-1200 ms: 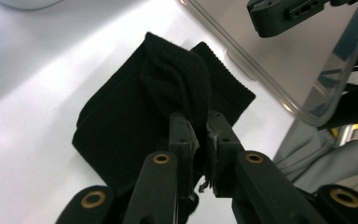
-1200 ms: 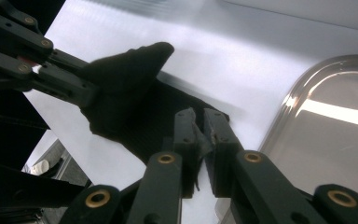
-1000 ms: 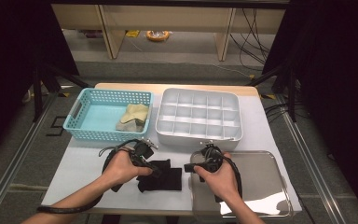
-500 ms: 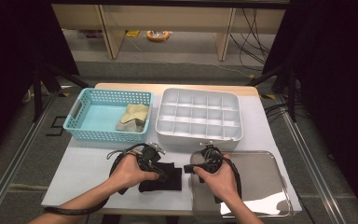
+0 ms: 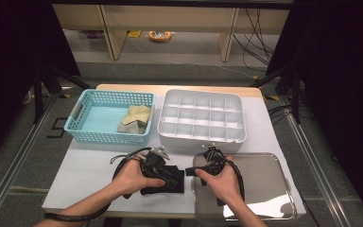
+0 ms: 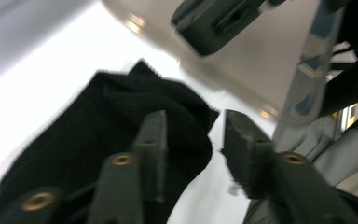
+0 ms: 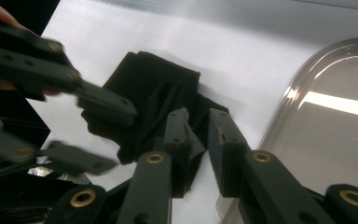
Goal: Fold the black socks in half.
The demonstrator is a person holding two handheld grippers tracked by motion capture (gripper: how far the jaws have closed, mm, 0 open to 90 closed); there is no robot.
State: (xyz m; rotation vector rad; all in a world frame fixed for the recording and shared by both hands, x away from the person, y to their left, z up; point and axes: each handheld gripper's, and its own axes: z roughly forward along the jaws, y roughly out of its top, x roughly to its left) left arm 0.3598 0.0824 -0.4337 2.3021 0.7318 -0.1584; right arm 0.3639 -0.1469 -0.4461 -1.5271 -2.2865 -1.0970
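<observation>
Black cloth (image 5: 163,178) on table, beside tray, between both grippers' parted fingers

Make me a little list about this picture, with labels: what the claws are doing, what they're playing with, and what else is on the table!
Thing being handled: black cloth, bunched on the white table
Left claw: jaws apart, just been opening, one jaw on the cloth, not pinching it
Right claw: jaws apart, just been opening, at the cloth's edge, no pinch
Blue basket: back left, holds a beige cloth
White divided box: back middle, compartments look empty
Metal tray: front right, beside the black cloth
</observation>
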